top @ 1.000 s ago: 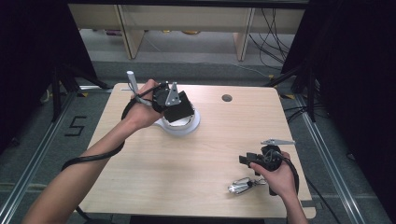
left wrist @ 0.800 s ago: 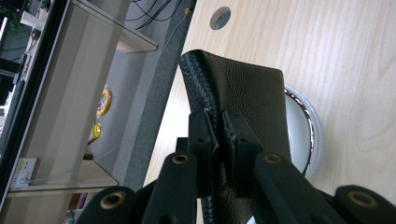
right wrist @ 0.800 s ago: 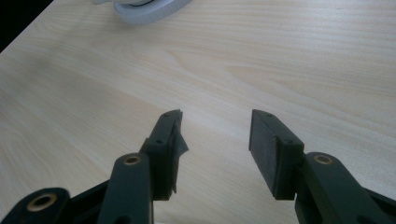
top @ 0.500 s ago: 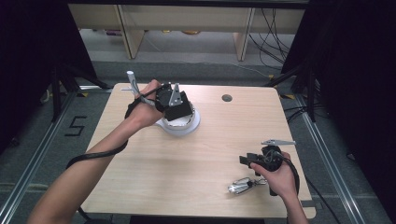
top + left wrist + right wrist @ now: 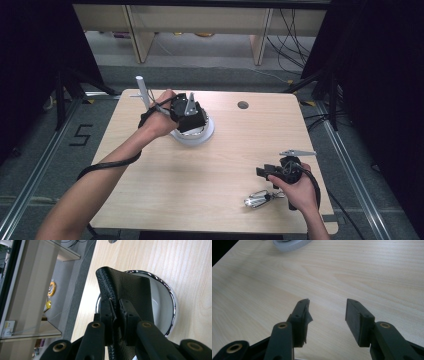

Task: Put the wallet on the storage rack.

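The left forearm is reaching diagonally across, and the left gripper (image 5: 192,116) is pointing downward with its jaws pinching tightly. The right hand (image 5: 299,190) is resting low, and the right gripper (image 5: 327,315) is keeping its jaws apart.

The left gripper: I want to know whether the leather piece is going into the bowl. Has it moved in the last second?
Yes. The left gripper, shut on the black leather piece, has sunk slightly toward the white bowl, which stays put.
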`<state>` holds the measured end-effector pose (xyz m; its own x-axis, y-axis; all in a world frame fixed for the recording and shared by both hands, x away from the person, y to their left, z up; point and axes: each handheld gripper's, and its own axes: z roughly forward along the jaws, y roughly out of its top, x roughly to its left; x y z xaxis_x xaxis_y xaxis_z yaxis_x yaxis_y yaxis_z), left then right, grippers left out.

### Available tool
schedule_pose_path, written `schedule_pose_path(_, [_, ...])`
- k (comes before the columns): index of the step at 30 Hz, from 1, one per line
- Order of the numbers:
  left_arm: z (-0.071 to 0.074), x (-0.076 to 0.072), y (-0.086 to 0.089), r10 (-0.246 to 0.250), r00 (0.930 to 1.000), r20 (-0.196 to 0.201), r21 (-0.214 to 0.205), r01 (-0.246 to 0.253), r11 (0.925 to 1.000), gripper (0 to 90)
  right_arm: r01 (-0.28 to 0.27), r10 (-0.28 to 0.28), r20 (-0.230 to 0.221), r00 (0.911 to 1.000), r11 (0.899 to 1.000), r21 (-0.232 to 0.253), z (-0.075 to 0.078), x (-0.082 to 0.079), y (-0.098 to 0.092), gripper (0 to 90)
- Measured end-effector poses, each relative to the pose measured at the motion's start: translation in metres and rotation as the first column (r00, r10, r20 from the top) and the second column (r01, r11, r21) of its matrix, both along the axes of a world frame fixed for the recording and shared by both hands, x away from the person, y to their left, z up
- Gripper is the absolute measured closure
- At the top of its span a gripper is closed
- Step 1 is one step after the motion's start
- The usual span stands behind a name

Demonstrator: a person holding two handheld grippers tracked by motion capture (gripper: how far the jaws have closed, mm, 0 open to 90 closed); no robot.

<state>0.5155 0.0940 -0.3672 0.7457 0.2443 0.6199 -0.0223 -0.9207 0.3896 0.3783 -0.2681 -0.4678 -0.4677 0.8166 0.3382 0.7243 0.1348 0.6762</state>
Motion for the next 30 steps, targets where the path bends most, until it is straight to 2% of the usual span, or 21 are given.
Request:
schedule_pose_path(4, [-0.008,0.004,-0.001,0.009,0.9995,-0.03,-0.022,-0.009,0.9997,80.1,-0.006,0.006,0.0,1.0,1.0,-0.003,0.0,0.0,-0.002,54.6])
schedule_pose_path(10, [-0.015,0.01,-0.001,0.021,0.9984,-0.053,-0.065,-0.024,0.9976,77.4,0.001,-0.001,0.002,1.0,1.0,-0.002,0.0,0.0,-0.002,54.5])
schedule_pose_path(14, [-0.015,0.01,0.0,0.038,0.9949,-0.093,-0.101,-0.047,0.9937,69.8,0.008,-0.008,-0.004,1.0,1.0,-0.002,0.003,-0.001,-0.005,54.1])
schedule_pose_path(15, [-0.014,0.01,0.002,0.037,0.9945,-0.098,-0.112,-0.048,0.9926,66.8,0.023,-0.023,-0.01,0.9997,1.0,0.012,0.004,-0.002,-0.006,54.1])
schedule_pose_path(16, [-0.014,0.009,0.003,0.039,0.9935,-0.107,-0.137,-0.054,0.9891,64.2,0.032,-0.032,-0.028,0.9991,0.999,0.024,0.006,-0.004,-0.006,53.9])
schedule_pose_path(17, [-0.014,0.007,0.005,0.055,0.9894,-0.135,-0.18,-0.079,0.9804,61.3,0.033,-0.033,-0.013,0.9994,0.999,0.003,0.007,-0.003,-0.009,53.9])
schedule_pose_path(18, [-0.012,0.007,0.008,0.054,0.9905,-0.126,-0.199,-0.078,0.9768,58.1,0.023,-0.023,0.001,0.9997,1.0,0.002,0.007,-0.003,-0.013,53.8])
schedule_pose_path(19, [-0.011,0.005,0.011,0.057,0.9883,-0.141,-0.229,-0.089,0.9694,54.8,0.033,-0.033,0.0,0.9994,0.999,0.003,0.008,-0.004,-0.015,54.0])
schedule_pose_path(20, [-0.01,0.003,0.014,0.065,0.9874,-0.144,-0.247,-0.1,0.9639,51.4,0.055,-0.055,-0.018,0.9984,0.998,0.007,0.009,-0.005,-0.017,54.2])
schedule_pose_path(21, [-0.008,0.0,0.017,0.069,0.9857,-0.153,-0.264,-0.109,0.9583,48.8,0.043,-0.043,-0.004,0.9991,0.999,-0.003,0.008,-0.005,-0.021,54.2])
schedule_pose_path(23, [-0.004,-0.007,0.026,0.071,0.9834,-0.167,-0.3,-0.12,0.9465,45.7,0.049,-0.049,-0.015,0.9987,0.999,-0.019,0.009,-0.007,-0.027,54.5])
schedule_pose_path(25, [0.0,-0.016,0.035,0.081,0.9839,-0.16,-0.34,-0.131,0.9314,43.8,0.064,-0.066,-0.031,0.9973,0.996,-0.06,0.01,-0.01,-0.033,55.3])
schedule_pose_path(26, [0.003,-0.02,0.04,0.08,0.9841,-0.158,-0.345,-0.131,0.9295,43.1,0.081,-0.085,-0.068,0.994,0.995,-0.058,0.01,-0.012,-0.034,55.7])
schedule_pose_path(27, [0.005,-0.025,0.044,0.08,0.9845,-0.156,-0.363,-0.133,0.9225,42.8,0.067,-0.073,-0.067,0.9951,0.994,-0.089,0.009,-0.012,-0.039,56.3])
schedule_pose_path(28, [0.005,-0.03,0.048,0.08,0.9837,-0.161,-0.387,-0.137,0.912,42.3,0.056,-0.063,-0.068,0.9957,0.992,-0.113,0.009,-0.013,-0.042,56.7])
schedule_pose_path(29, [0.006,-0.035,0.052,0.078,0.9836,-0.163,-0.4,-0.138,0.9063,41.9,0.053,-0.066,-0.092,0.9936,0.99,-0.134,0.009,-0.014,-0.045,57.1])
schedule_pose_path(30, [0.006,-0.04,0.056,0.074,0.9836,-0.164,-0.412,-0.137,0.9008,41.7,0.038,-0.052,-0.096,0.994,0.989,-0.143,0.008,-0.015,-0.048,57.5])
